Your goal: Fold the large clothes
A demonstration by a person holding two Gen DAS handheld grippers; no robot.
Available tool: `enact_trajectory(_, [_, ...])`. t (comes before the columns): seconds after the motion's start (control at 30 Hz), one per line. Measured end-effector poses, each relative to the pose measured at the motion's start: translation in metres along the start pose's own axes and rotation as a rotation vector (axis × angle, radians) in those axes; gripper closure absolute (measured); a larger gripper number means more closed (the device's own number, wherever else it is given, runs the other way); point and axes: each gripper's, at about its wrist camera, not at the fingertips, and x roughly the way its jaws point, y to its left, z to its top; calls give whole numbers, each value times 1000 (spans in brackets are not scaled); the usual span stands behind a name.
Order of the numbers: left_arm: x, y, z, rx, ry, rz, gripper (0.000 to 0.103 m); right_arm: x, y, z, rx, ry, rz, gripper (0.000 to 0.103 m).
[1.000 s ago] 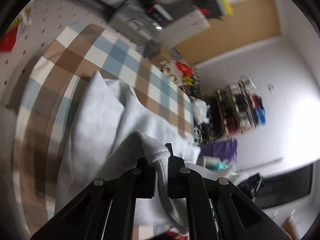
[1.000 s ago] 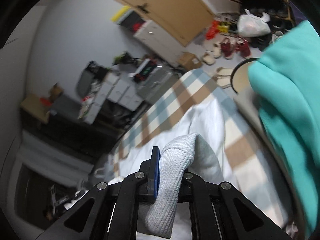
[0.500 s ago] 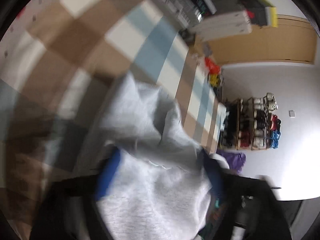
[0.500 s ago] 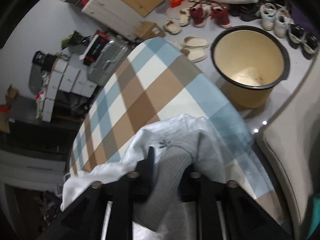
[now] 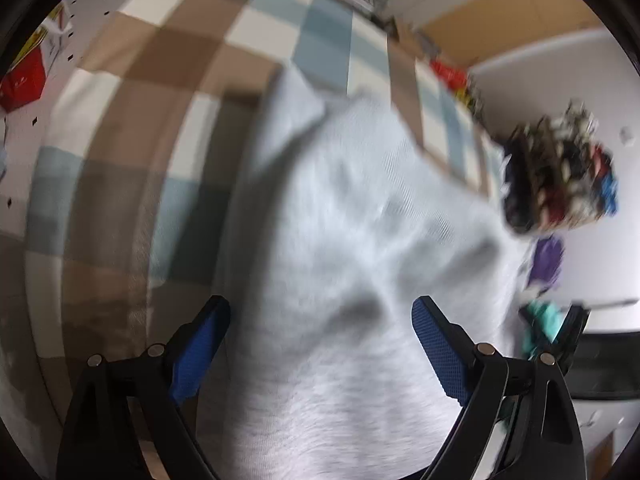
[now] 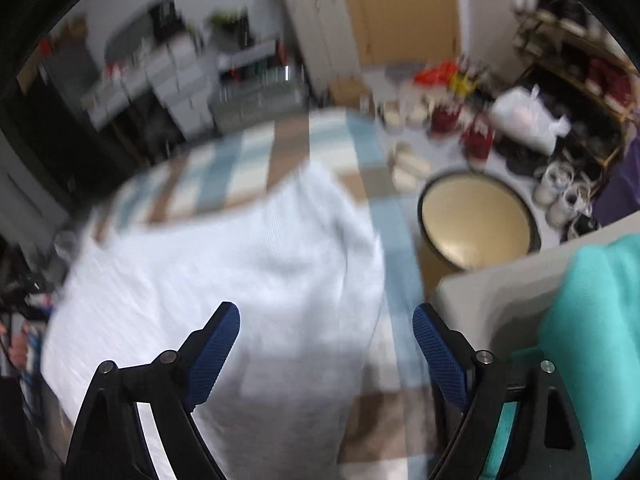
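While the grey garment [image 5: 340, 240] lies loosely folded below both tools on the checked tabletop [image 5: 160, 80], left tool [image 5: 320, 344] gapes empty, right tool [image 6: 326, 344] opening — folding looks part-done, tidying remains.

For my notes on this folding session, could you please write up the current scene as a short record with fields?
garment: pale grey sweatshirt lying on the table
surface: checked tablecloth in brown, blue and cream
left gripper: open, the cloth between its pads but not pinched
right gripper: jaws opening, nothing clamped
beside table: cream bucket, teal garment
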Motion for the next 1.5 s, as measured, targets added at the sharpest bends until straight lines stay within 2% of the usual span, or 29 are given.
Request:
enact_trajectory(0.03, [5, -2, -4, 23, 12, 49, 15, 11, 1, -2, -10, 39, -19, 18])
enact_trajectory(0.07, [6, -6, -8, 52, 3, 86, 19, 20, 3, -5, -26, 66, -49, 35])
enact_trajectory(0.1, [4, -10, -11, 85, -9, 114, 34, 25, 6, -6, -48, 78, -47, 50])
enact_trajectory(0.13, [2, -15, -14, 131, -22, 157, 59, 25, 9, -8, -64, 79, -37, 69])
enact_trajectory(0.2, [-3, -24, -21, 207, -49, 268, 85, 13, 13, -9, -91, 23, -66, 87])
enact_trajectory(0.23, [-7, -27, -22, 217, -60, 278, 91, 3, 16, -10, -110, -11, -75, 91])
enact_trajectory(0.37, [-35, -34, -35, 251, -145, 264, 101, -42, 33, -17, -168, -181, -98, 93])
enact_trajectory(0.47, [-57, -41, -40, 303, -236, 240, 101, -70, 51, -21, -229, -325, -116, 94])
enact_trajectory(0.57, [-58, -42, -27, 286, -288, 230, 101, -76, 65, -19, -264, -409, -161, 94])
enact_trajectory(0.63, [-40, -40, -17, 276, -297, 245, 101, -61, 63, -8, -222, -383, -183, 94])
enact_trajectory(0.73, [-25, -14, -7, 227, -296, 268, 101, -31, 44, 7, -113, -316, -218, 94])
enact_trajectory(0.8, [-14, 7, -2, 154, -275, 237, 101, -1, 29, 11, -67, -214, -253, 94])
enact_trajectory(0.83, [-19, 10, -9, 135, -275, 222, 101, 14, 23, 9, -54, -164, -270, 93])
enact_trajectory(0.9, [-23, 15, -17, 120, -265, 176, 101, 36, 17, 4, -63, -84, -287, 93])
enact_trajectory(1.0, [-42, 8, -22, 137, -270, 159, 101, 34, 22, -3, -126, -55, -292, 88])
enact_trajectory(1.03, [-49, 1, -22, 160, -271, 174, 99, 29, 24, -5, -140, -45, -297, 84])
enact_trajectory(1.07, [-57, -7, -22, 181, -278, 199, 95, 22, 26, -6, -150, -36, -279, 73])
enact_trajectory(1.1, [-65, -15, -21, 199, -293, 215, 76, 16, 29, -8, -157, -33, -255, 67])
enact_trajectory(1.13, [-68, -20, -20, 211, -304, 216, 42, 7, 29, -9, -163, -40, -238, 57])
enact_trajectory(1.17, [-71, -26, -16, 223, -324, 213, 28, -2, 28, -9, -165, -59, -231, 50])
enact_trajectory(1.2, [-72, -32, -10, 231, -342, 214, 20, -14, 28, -7, -166, -87, -218, 48])
enact_trajectory(1.33, [-47, -53, 16, 311, -289, 210, 21, -30, 26, 14, -160, -155, -185, 29])
enact_trajectory(1.43, [-18, -63, 34, 388, -238, 284, 24, -21, 24, 41, -160, -130, -203, 27])
enact_trajectory(1.5, [-1, -66, 45, 400, -180, 276, 35, -10, 23, 54, -180, -102, -201, 27])
